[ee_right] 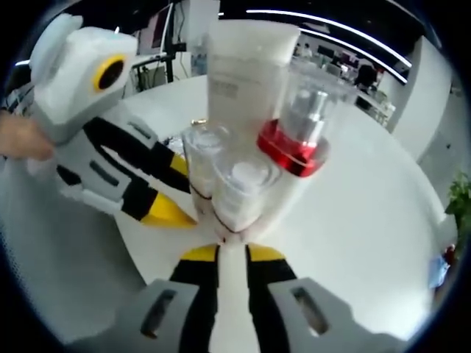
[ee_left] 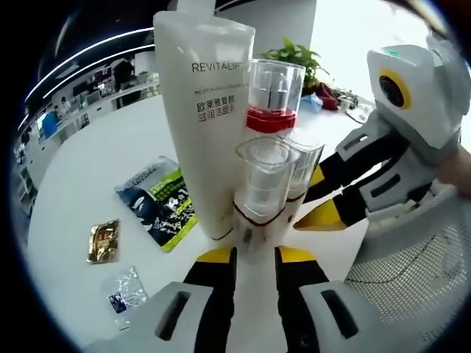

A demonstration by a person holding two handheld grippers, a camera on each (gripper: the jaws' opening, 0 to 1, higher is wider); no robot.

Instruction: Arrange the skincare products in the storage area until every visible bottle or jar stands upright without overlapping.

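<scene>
1. We see a big white round table [ee_left: 88, 169] under everything, and all the skincare things stand close together near its edge.
2. The tall white tube [ee_left: 202, 125] is the biggest thing. It stands straight up, its long side pointing up and down, right in front of our left gripper [ee_left: 256, 254] and a bit to that view's left.
3. The clear bottle with the red band [ee_left: 272, 99] stands just beside the tube. In the right gripper view it [ee_right: 298, 136] leans over to one side, but that may be just the round lens.
4. Two small clear bottles [ee_left: 261, 184] stand in front, touching each other and pressed up to the tube. We can see white stuff inside each one.
5. Our left gripper has its yellow tips on each side of the nearest small bottle, very near it. The gap is small. We cannot tell if it squeezes the bottle yet.
6. Our right gripper [ee_right: 232, 254] faces the same bunch from the other side. Its tips also sit at the foot of a small bottle [ee_right: 239, 187]. We cannot tell if it grips.
7. Both grippers are about as near. We think the next move is to pull the small bottles apart.
8. A green packet [ee_left: 158, 202], a gold packet [ee_left: 103, 241] and a clear packet [ee_left: 125, 290] lie flat, well apart from the bottles.
</scene>
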